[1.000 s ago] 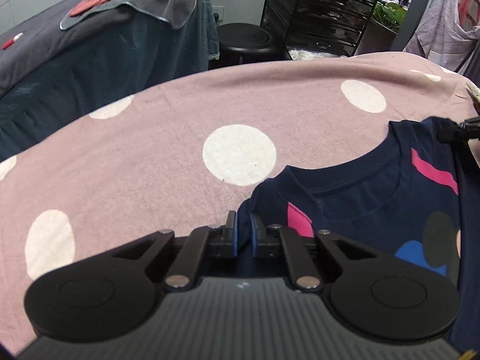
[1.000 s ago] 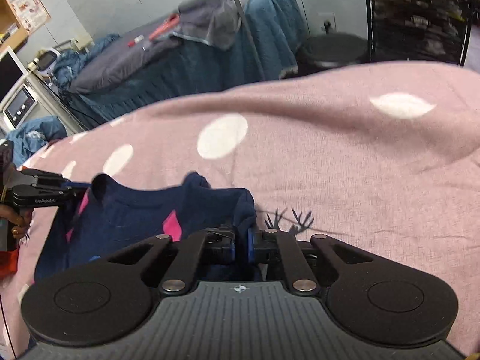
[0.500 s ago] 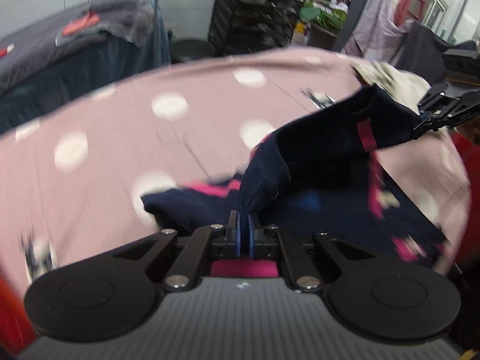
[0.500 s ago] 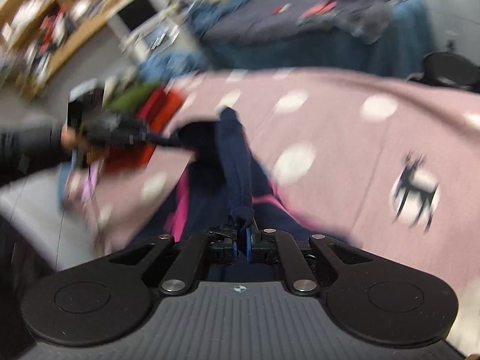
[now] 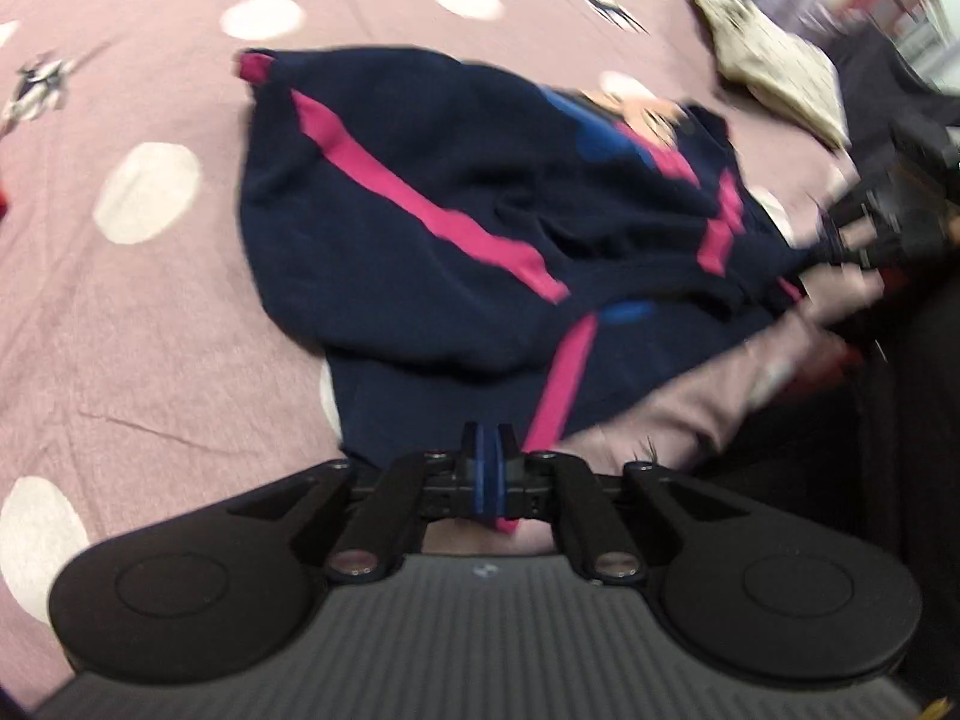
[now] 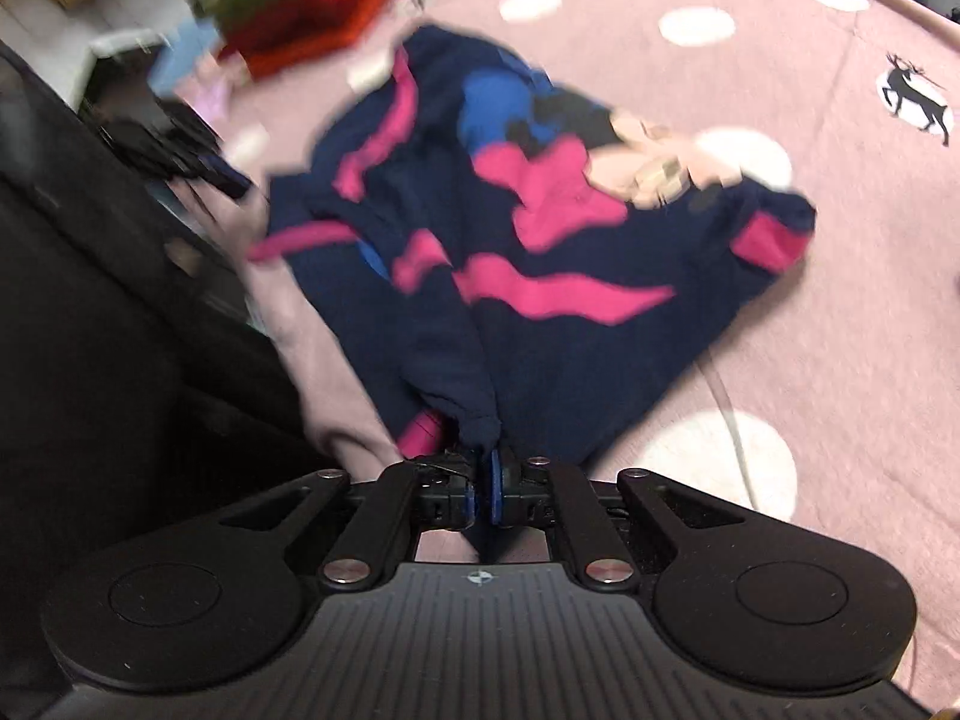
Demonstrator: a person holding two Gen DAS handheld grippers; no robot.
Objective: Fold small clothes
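Observation:
A navy small shirt [image 5: 420,210] with pink stripes and a cartoon print lies crumpled on the pink spotted cover. In the left wrist view my left gripper [image 5: 489,450] pinches the shirt's near edge between its blue pads, and its jaws are opening slightly. In the right wrist view my right gripper [image 6: 483,474] is shut on a bunched corner of the same shirt [image 6: 540,330], which hangs taut up to the pads. Each view shows the other gripper blurred at the side: the right one [image 5: 888,222], the left one [image 6: 180,156].
The pink spotted cover [image 5: 150,300] spreads wide beyond the shirt. A beige cloth [image 5: 774,72] lies at the far right. Red and green folded clothes [image 6: 336,12] sit at the far left of the right wrist view. The cover's edge drops to a dark area near both grippers.
Both grippers swung across the cover, keeping hold of the shirt. The shirt went from lying flat to being lifted and dragged, and now lies crumpled with its print showing.

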